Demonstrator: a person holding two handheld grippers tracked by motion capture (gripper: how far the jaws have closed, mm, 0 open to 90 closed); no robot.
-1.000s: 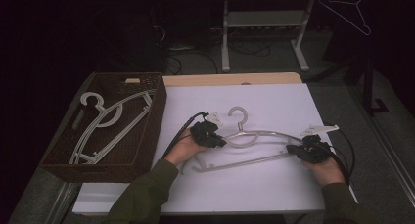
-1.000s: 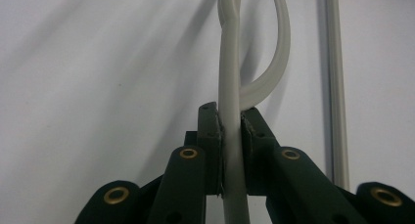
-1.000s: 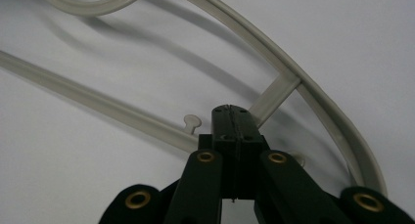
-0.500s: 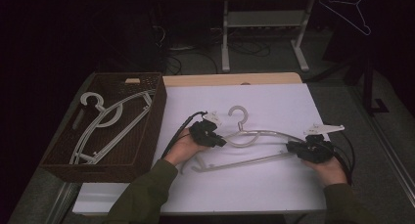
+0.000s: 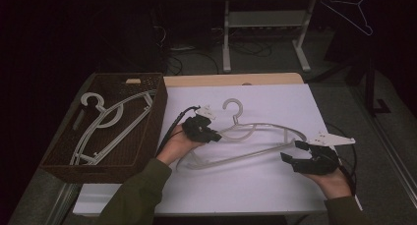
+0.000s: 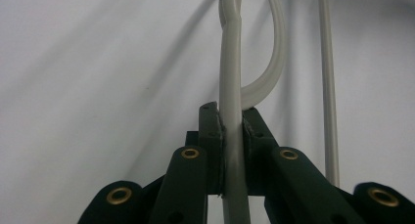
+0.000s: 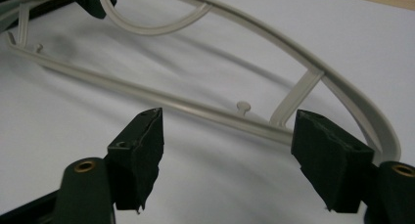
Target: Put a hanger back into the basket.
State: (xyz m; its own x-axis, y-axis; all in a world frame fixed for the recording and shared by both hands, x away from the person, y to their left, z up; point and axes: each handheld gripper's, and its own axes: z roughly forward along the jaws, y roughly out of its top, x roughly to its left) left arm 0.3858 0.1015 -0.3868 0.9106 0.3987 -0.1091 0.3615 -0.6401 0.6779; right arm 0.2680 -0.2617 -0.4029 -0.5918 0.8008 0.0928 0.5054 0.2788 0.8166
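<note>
While left hand-held gripper (image 5: 212, 135) clamps smooth curved plastic hanger (image 5: 265, 131), right hand-held gripper (image 5: 293, 153) just opened, empty.

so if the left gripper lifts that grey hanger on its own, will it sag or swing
The grey hanger looks like thin moulded plastic with bracing struts, so it probably stays stiff and feels light. The left gripper is shut on one arm, off-centre, so the far end likely dips or pivots. Its smooth rod may slip in the jaws.

Pale grey hanger (image 5: 246, 136), perhaps lifted, over table
</note>
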